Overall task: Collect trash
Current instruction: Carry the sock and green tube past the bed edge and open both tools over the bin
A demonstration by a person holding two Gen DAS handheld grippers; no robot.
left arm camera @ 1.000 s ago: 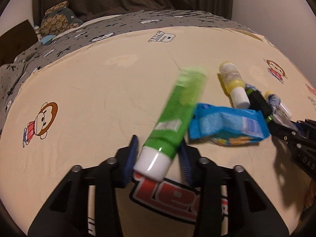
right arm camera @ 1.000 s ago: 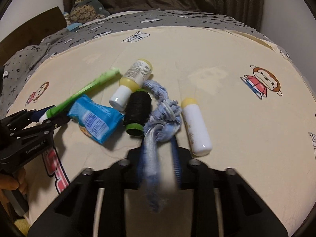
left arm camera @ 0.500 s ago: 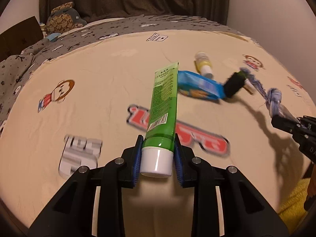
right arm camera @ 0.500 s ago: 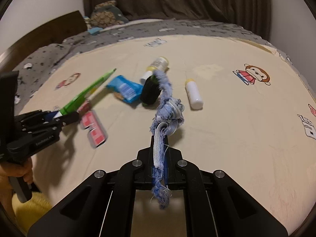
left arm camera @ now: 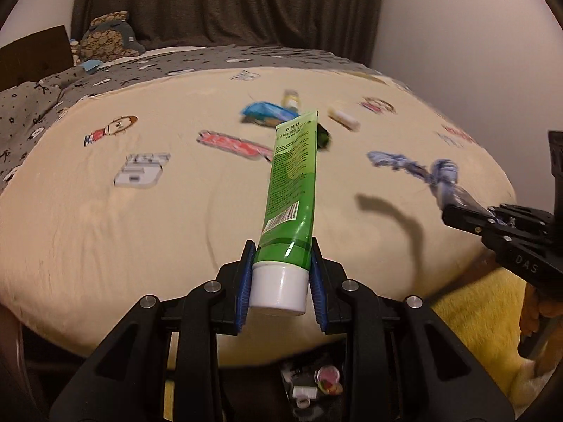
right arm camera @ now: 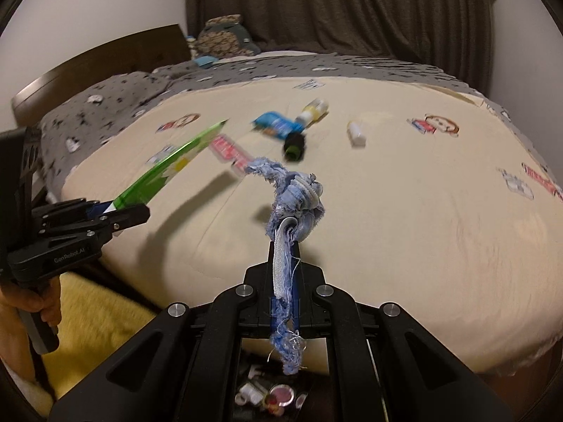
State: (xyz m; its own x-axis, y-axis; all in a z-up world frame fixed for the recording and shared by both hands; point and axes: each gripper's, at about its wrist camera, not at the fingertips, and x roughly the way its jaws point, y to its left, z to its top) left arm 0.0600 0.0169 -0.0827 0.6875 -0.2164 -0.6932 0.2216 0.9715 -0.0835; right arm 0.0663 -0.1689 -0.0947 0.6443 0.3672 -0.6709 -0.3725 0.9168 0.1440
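My left gripper [left arm camera: 281,274] is shut on a green tube [left arm camera: 293,179] just above its white cap, holding it above the near edge of the bed. The same tube [right arm camera: 172,165] shows at the left of the right wrist view. My right gripper [right arm camera: 285,274] is shut on a knotted blue cloth scrap [right arm camera: 295,197], which sticks up and forward; that scrap [left arm camera: 418,168] also shows at the right of the left wrist view. Left on the cream bedsheet [right arm camera: 404,211] are a blue packet [right arm camera: 276,125], a yellow bottle [right arm camera: 313,110], a black roll [right arm camera: 295,144] and a small white bottle [right arm camera: 356,133].
Below both grippers a dark bin holds several small items [right arm camera: 278,395] at the foot of the bed. A yellow fluffy mat [left arm camera: 471,316] lies beside it. A plush toy [right arm camera: 225,37] and grey duvet sit at the bed's far end. A hand [right arm camera: 24,302] grips the left tool.
Both grippers closed on their items, lifted them off the sheet and pulled back toward the near edge of the bed. The remaining trash now lies far off, and the bin has come into view below.
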